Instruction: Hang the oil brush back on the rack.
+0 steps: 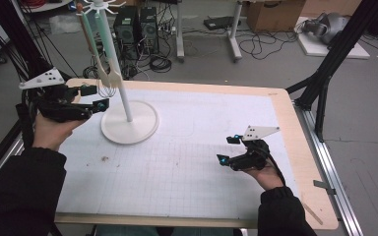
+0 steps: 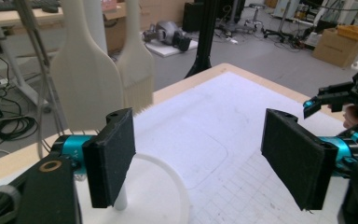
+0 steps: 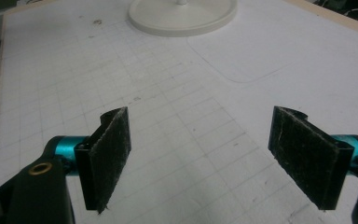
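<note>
Here the left gripper hovers at the worktop's far left, just beside the stand, its jaws spread wide with nothing between them. In the left gripper view those jaws frame the stand's post and the rim of its round base, and two pale utensils hang just past them: a spatula and, beside it, a brush with its bristles down. From above, the utensils dangle from hooks at the top of the post, their lower ends close to the left gripper but not touching it. A whisk's thin wires hang near them. Farther right, well apart from the stand, the right gripper sits low over the gridded mat, its jaws also wide and holding nothing. In the right gripper view the base lies ahead at the mat's far end.
</note>
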The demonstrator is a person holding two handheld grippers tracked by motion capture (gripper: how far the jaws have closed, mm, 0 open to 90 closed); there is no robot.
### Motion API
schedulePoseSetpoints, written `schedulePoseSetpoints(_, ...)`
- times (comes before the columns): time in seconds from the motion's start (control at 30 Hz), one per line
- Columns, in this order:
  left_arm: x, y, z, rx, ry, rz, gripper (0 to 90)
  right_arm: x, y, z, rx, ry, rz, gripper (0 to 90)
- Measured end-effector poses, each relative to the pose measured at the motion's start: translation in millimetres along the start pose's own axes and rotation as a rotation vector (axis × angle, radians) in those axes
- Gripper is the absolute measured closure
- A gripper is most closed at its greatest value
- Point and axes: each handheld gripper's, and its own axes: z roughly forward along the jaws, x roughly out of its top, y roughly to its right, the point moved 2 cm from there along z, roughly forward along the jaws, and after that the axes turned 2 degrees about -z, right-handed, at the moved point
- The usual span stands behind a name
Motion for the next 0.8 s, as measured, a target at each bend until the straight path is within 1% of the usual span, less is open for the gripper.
schedulePoseSetpoints(0.03, -1.2, 0.9, 0.6, 0.008, -0.006, 0.009, 23.7, -0.1, 0.2, 0.1, -0.001, 0.002, 0.001, 19.9)
schedulePoseSetpoints(0.07, -2.6, 1.1, 1.1, 0.006, -0.019, 0.018, 23.1, -0.1, 0.4, -0.1, -0.003, 0.004, 0.000, 19.9)
schedulePoseSetpoints(0.1, -4.1, 1.7, 1.6, -0.002, -0.022, 0.014, 20.5, -0.1, 0.3, -0.4, -0.003, 0.003, -0.001, 19.8)
schedulePoseSetpoints(0.17, -7.4, 1.6, 1.0, 0.001, -0.031, 0.016, 18.8, -0.4, 0.0, -0.9, -0.007, 0.004, 0.005, 19.6)
schedulePoseSetpoints(0.2, -8.9, 1.4, 0.9, 0.000, -0.035, 0.007, 16.8, -0.6, 0.6, -0.9, -0.009, 0.006, 0.003, 19.6)
schedulePoseSetpoints(0.23, -10.4, 1.1, 0.8, 0.003, -0.047, 0.003, 14.1, -0.6, 0.9, -1.1, -0.011, 0.007, 0.005, 19.6)
schedulePoseSetpoints(0.27, -12.2, 1.2, 0.4, 0.011, -0.057, 0.010, 13.7, -0.6, 1.2, -1.2, -0.014, 0.008, 0.002, 19.6)
schedulePoseSetpoints(0.33, -15.7, 1.5, -0.4, 0.014, -0.067, 0.013, 12.4, -0.6, 0.8, -1.4, -0.014, 0.006, 0.000, 19.6)
schedulePoseSetpoints(0.37, -17.7, 1.7, -0.9, 0.024, -0.073, 0.015, 11.8, -0.6, 0.8, -1.4, -0.016, 0.006, -0.002, 19.6)
schedulePoseSetpoints(0.43, -22.2, 1.9, -1.2, 0.037, -0.083, 0.010, 6.9, -0.8, 0.7, -1.9, -0.017, 0.006, 0.003, 19.6)
schedulePoseSetpoints(0.5, -28.4, 3.1, -2.5, 0.025, -0.087, 0.009, 6.1, -1.3, 1.4, -2.2, -0.019, 0.008, 0.002, 19.5)
schedulePoseSetpoints(0.53, -32.0, 4.5, -2.6, 0.029, -0.096, 0.016, 5.2, -1.8, 1.2, -2.4, -0.018, 0.008, 0.012, 19.4)
schedulePoseSetpoints(0.57, -35.8, 5.4, -2.5, 0.036, -0.108, 0.019, 4.2, -2.1, 1.8, -2.5, -0.018, 0.008, 0.009, 19.3)
schedulePoseSetpoints(0.67, -45.7, 7.4, -2.2, 0.030, -0.115, 0.021, 3.2, -2.5, 2.4, -2.3, -0.023, 0.008, 0.017, 18.8)
schedulePoseSetpoints(0.73, -51.3, 8.9, -0.5, 0.024, -0.116, 0.009, 3.2, -2.5, 2.3, -2.2, -0.026, 0.007, 0.014, 18.8)
schedulePoseSetpoints(0.8, -56.4, 10.6, 1.1, 0.024, -0.121, 0.014, 3.2, -2.6, 2.4, -2.6, -0.028, 0.008, 0.012, 18.8)
